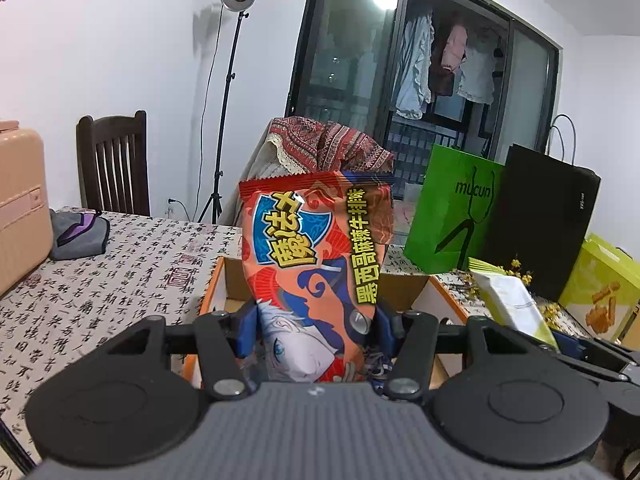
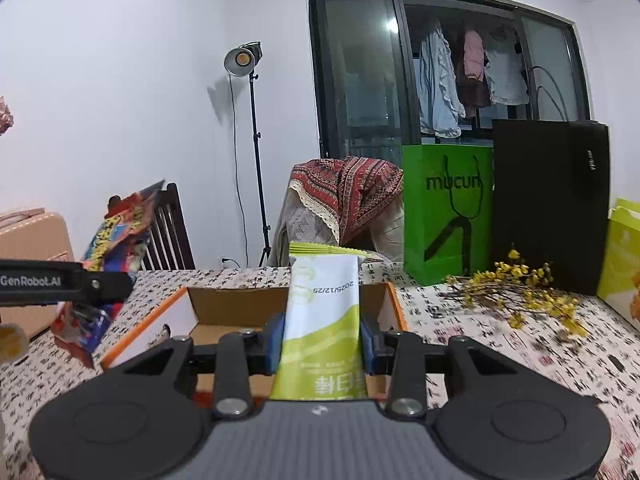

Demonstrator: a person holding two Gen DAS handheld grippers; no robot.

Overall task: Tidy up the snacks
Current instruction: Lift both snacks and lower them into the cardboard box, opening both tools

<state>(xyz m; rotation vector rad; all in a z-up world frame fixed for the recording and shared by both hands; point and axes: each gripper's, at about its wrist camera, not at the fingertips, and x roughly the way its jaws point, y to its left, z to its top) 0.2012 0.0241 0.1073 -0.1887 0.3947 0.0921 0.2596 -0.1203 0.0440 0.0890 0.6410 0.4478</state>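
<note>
Orange snack bag upright, pinched in left gripper jaws | green-white packet pinched in right gripper jaws | open box on surface, 12 o'clock beneath both

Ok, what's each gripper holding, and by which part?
The left gripper pinches the orange snack packet near its lower end. The right gripper pinches the green-and-white snack stick packet across its lower half.

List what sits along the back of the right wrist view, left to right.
Wooden chair → lamp stand → draped chair → green bag → black bag → yellow bag.
</note>
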